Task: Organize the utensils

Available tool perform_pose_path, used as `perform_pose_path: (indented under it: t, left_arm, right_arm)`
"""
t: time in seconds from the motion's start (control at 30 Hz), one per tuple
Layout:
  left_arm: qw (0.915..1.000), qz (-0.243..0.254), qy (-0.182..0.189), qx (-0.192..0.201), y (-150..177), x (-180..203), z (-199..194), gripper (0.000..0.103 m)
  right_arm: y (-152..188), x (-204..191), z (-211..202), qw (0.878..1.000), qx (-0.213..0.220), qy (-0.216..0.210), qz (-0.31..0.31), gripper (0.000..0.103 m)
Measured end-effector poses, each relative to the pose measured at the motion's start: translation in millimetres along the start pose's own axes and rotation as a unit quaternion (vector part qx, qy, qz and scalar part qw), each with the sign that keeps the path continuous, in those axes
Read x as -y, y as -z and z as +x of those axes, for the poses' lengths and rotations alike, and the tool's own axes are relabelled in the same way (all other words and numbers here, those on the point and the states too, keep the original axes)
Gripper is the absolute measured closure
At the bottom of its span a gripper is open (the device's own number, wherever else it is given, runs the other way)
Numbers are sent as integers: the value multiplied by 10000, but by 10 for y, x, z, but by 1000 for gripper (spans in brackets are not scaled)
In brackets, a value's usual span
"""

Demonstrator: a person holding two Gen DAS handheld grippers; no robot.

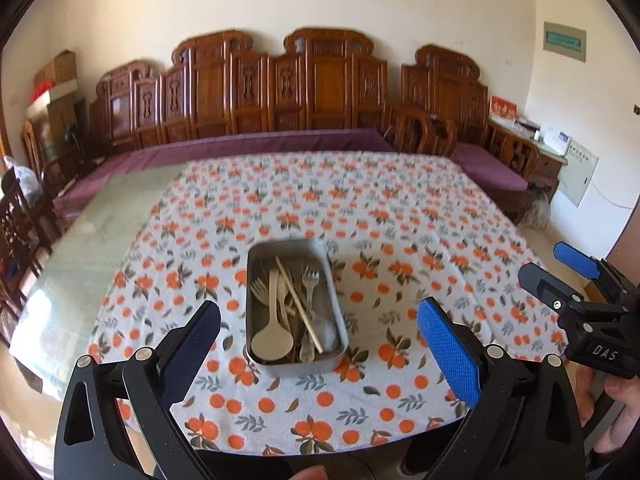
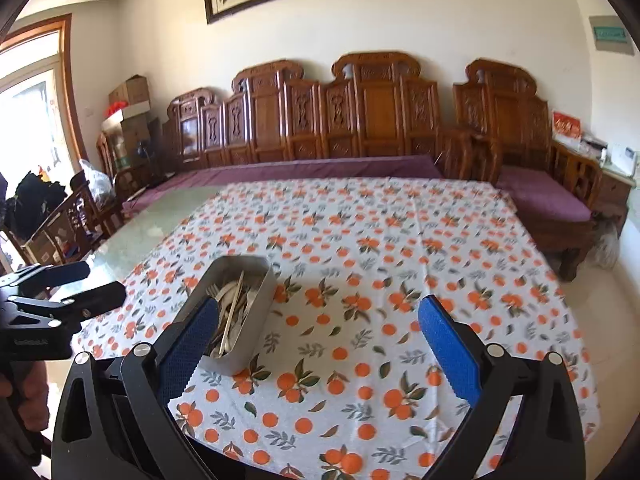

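The left gripper (image 1: 320, 340) hangs tilted downward with its 2 jaws spread wide and nothing between the blue pads. The right gripper (image 2: 316, 340) is likewise tilted down, jaws wide apart and empty. Each gripper shows at the edge of the other's view, side by side, with a hand (image 1: 612, 400) on the right grip.

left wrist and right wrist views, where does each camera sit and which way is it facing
Left wrist: on the left tool, angled down across the table; metal tray of utensils centred between its open fingers; right tool and a hand at the right edge.
Right wrist: on the right tool, same downward tilt; the tray sits left, behind its left finger; left tool at the left edge.
Shared: tray, orange-print tablecloth, carved wooden bench, each other's tool.
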State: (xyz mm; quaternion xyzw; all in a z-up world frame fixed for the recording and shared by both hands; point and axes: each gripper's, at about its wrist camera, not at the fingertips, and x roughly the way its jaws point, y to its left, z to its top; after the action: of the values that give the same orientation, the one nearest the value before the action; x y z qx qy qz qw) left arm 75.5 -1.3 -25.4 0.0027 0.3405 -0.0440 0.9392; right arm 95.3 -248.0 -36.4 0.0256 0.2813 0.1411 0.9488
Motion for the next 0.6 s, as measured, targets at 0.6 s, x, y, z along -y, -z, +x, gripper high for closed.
perform_pose_path:
  t: [0.6]
  left_arm:
    - [9977,45,-218,643,-156,125,-538,8]
  right_arm:
    - [-240,-6,-630,9972,729,117,-59,3]
